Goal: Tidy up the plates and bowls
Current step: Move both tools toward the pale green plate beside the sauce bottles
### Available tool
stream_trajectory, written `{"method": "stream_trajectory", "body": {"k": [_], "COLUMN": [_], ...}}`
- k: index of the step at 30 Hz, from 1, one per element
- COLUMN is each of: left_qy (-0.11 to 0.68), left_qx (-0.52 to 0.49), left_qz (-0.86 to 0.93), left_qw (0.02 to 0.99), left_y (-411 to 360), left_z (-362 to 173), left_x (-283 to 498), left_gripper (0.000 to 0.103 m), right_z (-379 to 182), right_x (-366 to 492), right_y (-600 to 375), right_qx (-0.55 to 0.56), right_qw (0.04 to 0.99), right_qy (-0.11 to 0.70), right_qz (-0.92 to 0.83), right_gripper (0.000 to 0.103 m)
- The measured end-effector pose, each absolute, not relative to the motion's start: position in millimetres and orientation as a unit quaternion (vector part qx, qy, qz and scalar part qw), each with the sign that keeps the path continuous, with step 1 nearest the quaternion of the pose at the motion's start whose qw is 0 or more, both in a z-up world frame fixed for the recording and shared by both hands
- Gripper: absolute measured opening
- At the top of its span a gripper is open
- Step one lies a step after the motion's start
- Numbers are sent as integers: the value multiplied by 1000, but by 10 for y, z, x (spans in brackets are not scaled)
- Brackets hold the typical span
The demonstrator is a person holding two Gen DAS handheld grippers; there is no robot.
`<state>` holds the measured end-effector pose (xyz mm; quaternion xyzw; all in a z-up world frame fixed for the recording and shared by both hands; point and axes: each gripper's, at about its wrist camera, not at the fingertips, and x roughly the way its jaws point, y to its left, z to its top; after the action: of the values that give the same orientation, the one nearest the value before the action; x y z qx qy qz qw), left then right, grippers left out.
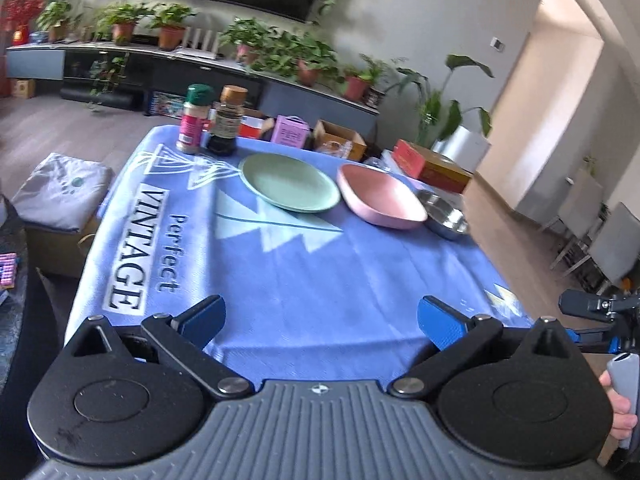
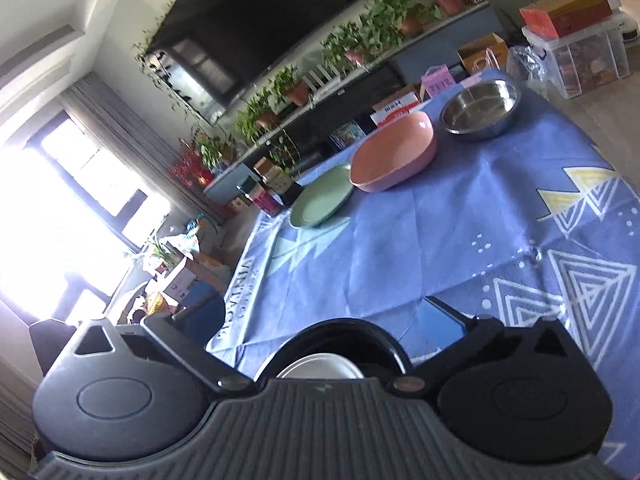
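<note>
A light green plate point(image 1: 290, 182) point(image 2: 322, 196), a pink oval bowl point(image 1: 380, 196) point(image 2: 394, 152) and a steel bowl point(image 1: 446, 210) point(image 2: 480, 110) stand in a row along the far side of the blue tablecloth point(image 1: 320, 264). My left gripper point(image 1: 322, 318) is open over the near part of the cloth, with nothing between its blue fingers. My right gripper point(image 2: 324, 320) is open too. A black bowl point(image 2: 384, 344) with a silvery dish point(image 2: 320, 366) inside sits close under it, between the fingers; the pads do not press on it.
Two spice bottles, one green-capped point(image 1: 196, 118) and one dark point(image 1: 228, 120), stand at the far left corner by the green plate. A red box point(image 1: 432, 164) lies behind the bowls. A cushioned stool point(image 1: 60, 192) stands left of the table. The other gripper's frame point(image 1: 592, 308) shows at the right edge.
</note>
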<state>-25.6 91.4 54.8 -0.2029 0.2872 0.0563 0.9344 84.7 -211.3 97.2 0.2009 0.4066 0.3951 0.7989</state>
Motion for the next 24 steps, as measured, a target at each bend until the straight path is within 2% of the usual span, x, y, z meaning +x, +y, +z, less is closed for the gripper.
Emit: {"method": "stream_trajectory", "body": {"k": [8, 16, 24], "left_qy": [293, 257, 235], "left_qx": [-208, -256, -262], "left_qz": [61, 76, 78], "left_qw": [931, 929, 933], "left_y": [1115, 1455, 1671], "left_z": [406, 459, 582], "left_x": [-64, 118, 360], "left_gripper": [103, 103, 103], "right_z": [885, 910, 924], "right_x": [1087, 1303, 1488], "right_y": [-1896, -1655, -1361], "right_qx": [187, 169, 115], "right_qw": [793, 794, 804], "right_qy": [417, 417, 410], "right_qz": [403, 409, 415], "right_gripper": [103, 103, 103]}}
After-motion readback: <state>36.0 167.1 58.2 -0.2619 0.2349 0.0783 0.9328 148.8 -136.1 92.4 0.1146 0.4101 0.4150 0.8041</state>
